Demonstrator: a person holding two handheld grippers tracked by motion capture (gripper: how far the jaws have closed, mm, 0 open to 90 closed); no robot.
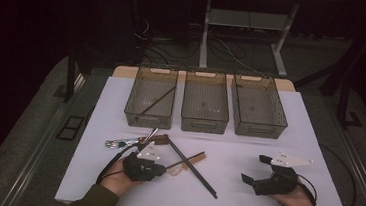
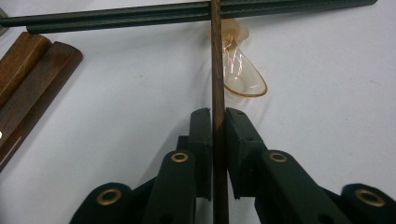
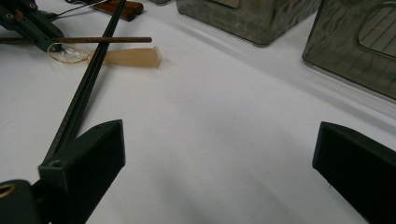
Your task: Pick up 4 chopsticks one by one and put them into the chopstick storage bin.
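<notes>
My left gripper [image 1: 161, 170] [image 2: 217, 116] lies low on the white table [image 1: 247, 144] at the front left, shut on a thin brown chopstick [image 2: 217, 65] [image 3: 107, 40] that runs straight out between its pads. Under the chopstick lies a clear amber plastic spoon [image 2: 243, 77] [image 3: 123, 57] [image 1: 185, 163]. A pair of black chopsticks [image 1: 193, 168] [image 2: 140, 15] [image 3: 79, 107] crosses the table diagonally, just beyond the jaw tips. At the front right, my right gripper [image 1: 252, 168] [image 3: 219, 158] is open wide over bare table with nothing between its jaws.
Three clear grey bins [image 1: 151, 97] [image 1: 205, 101] [image 1: 258, 105] stand in a row at the back; the left one holds a dark stick [image 1: 158, 101]. A small heap of cutlery with wooden handles [image 1: 135, 140] [image 2: 28, 74] lies behind my left gripper.
</notes>
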